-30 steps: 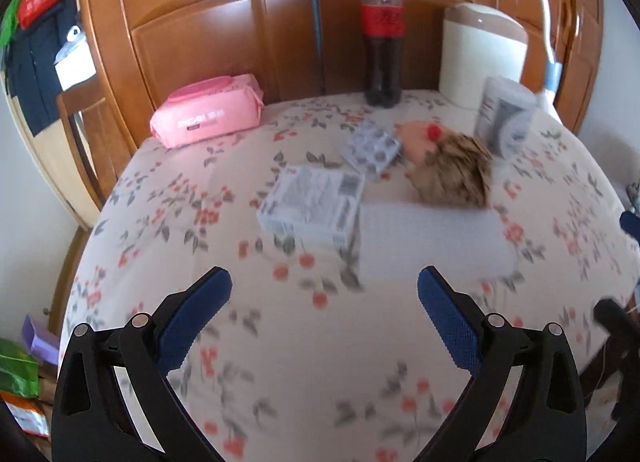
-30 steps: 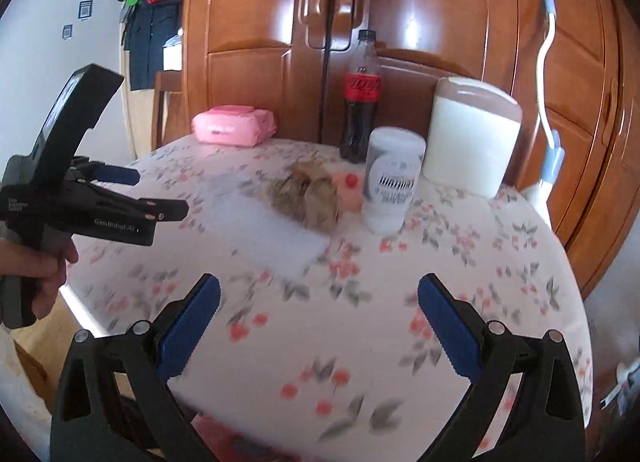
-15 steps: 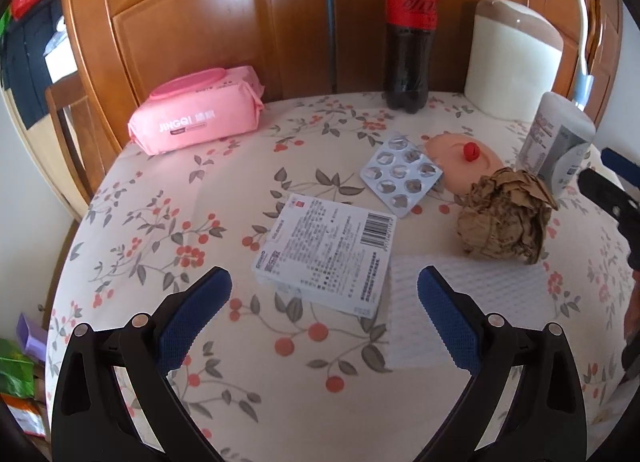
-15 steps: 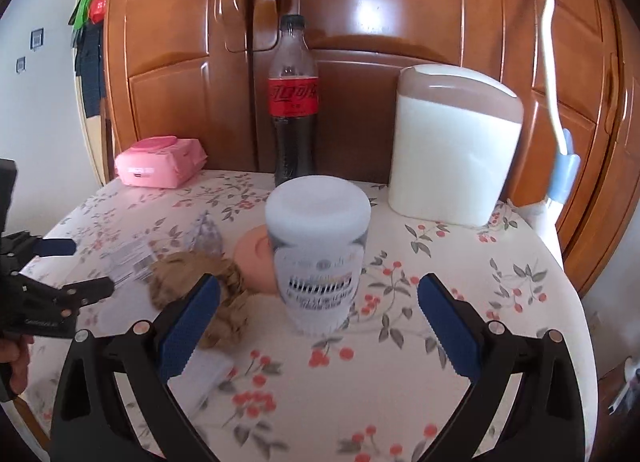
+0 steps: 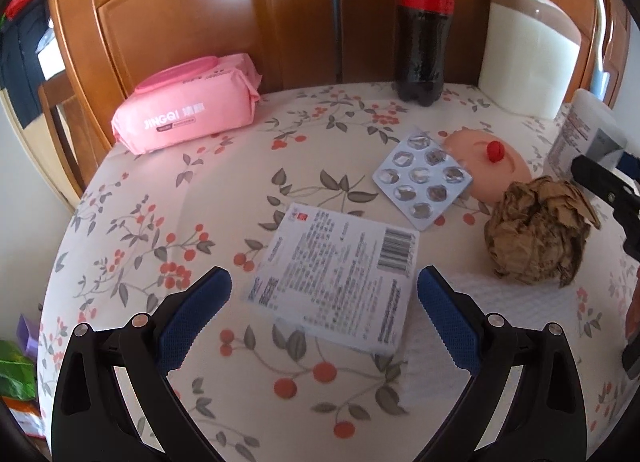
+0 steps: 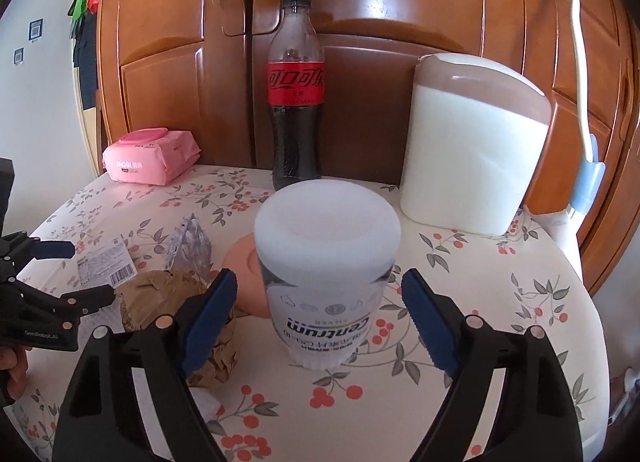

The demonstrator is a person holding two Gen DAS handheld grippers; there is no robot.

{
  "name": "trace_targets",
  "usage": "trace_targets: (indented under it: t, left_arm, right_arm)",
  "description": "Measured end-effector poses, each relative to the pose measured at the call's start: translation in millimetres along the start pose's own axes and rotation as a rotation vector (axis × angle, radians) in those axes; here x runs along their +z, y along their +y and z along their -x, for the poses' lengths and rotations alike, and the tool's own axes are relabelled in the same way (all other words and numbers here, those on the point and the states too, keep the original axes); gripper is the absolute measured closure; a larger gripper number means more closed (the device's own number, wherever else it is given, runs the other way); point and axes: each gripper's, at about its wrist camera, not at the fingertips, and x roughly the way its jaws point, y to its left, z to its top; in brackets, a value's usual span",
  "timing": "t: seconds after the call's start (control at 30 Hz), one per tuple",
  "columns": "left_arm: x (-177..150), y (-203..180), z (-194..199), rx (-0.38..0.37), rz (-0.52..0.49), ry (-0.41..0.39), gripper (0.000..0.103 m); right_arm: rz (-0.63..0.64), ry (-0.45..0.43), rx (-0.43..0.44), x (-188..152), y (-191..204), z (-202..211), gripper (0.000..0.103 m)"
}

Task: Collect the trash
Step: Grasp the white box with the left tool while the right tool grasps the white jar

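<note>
A flat white medicine box (image 5: 336,278) lies on the floral tablecloth, between the tips of my open left gripper (image 5: 324,294). Beyond it lie an empty blister pack (image 5: 422,180), a crumpled brown paper ball (image 5: 538,230) and a white paper towel (image 5: 492,302). My right gripper (image 6: 316,306) is open, its fingers on either side of an upside-down white pill bottle (image 6: 326,282) without touching it. The paper ball (image 6: 168,298) sits just left of it, partly behind the left finger. The bottle also shows at the right edge of the left wrist view (image 5: 580,130).
A pink wet-wipes pack (image 5: 188,116), a cola bottle (image 6: 296,102) and a white lidded bin (image 6: 472,146) stand at the back against wooden cabinet doors. A peach-coloured disc with a red knob (image 5: 488,162) lies by the blister pack. The table's edge (image 5: 56,262) curves away at left.
Both grippers have moved forward. The left one has closed in on the medicine box. The right one has come up around the pill bottle. Both stay open.
</note>
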Motion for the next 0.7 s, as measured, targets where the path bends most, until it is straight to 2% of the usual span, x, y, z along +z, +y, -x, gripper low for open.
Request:
trace_targets:
  t: [0.2, 0.5, 0.6, 0.7]
  left_arm:
    - [7.1, -0.2, -13.0, 0.029, -0.027, 0.033, 0.006]
    - [2.2, 33.7, -16.7, 0.049, 0.032, 0.061, 0.006]
    - [1.9, 32.5, -19.6, 0.047, 0.024, 0.075, 0.011]
    - [2.7, 30.2, -19.4, 0.045, 0.018, 0.068, 0.015]
  right_arm:
    - [0.001, 0.007, 0.006, -0.1, 1.6, -2.5, 0.02]
    - [0.01, 0.006, 0.003, 0.9, 3.8, -4.5, 0.021]
    - [0.013, 0.007, 0.0, 2.0, 4.2, -5.9, 0.021]
    - [0.016, 0.012, 0.002, 2.7, 4.1, -7.7, 0.029]
